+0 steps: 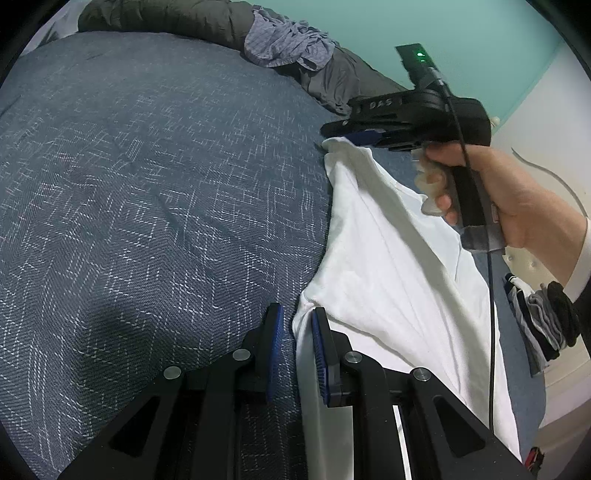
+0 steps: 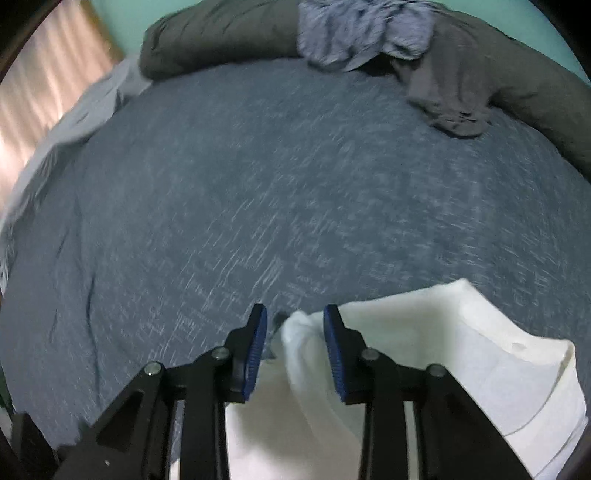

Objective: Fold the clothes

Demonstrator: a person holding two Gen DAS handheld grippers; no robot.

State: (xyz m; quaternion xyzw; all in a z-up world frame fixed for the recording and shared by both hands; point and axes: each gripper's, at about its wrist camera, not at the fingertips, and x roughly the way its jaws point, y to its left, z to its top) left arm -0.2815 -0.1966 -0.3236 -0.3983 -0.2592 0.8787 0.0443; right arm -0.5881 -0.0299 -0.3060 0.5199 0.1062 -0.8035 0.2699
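A white garment (image 1: 388,240) lies rumpled along the right side of a blue patterned bedspread (image 1: 147,184). My left gripper (image 1: 297,321) stands over the garment's near edge. A fold of the white cloth sits between its jaws against the right pad, and a strip of bedspread shows beside the left pad. A hand (image 1: 509,192) holds my right gripper (image 1: 328,137) at the garment's far corner. In the right wrist view, the right gripper (image 2: 294,317) is open. The corner of the white garment (image 2: 461,350) lies loose between its jaws, near the right pad.
A dark rolled duvet (image 2: 221,33) runs along the far edge of the bed by the green wall. A crumpled blue-purple garment (image 2: 362,29) and a grey one (image 2: 450,99) lie on it. Folded dark clothes (image 1: 535,321) sit at the right, past the bed's edge.
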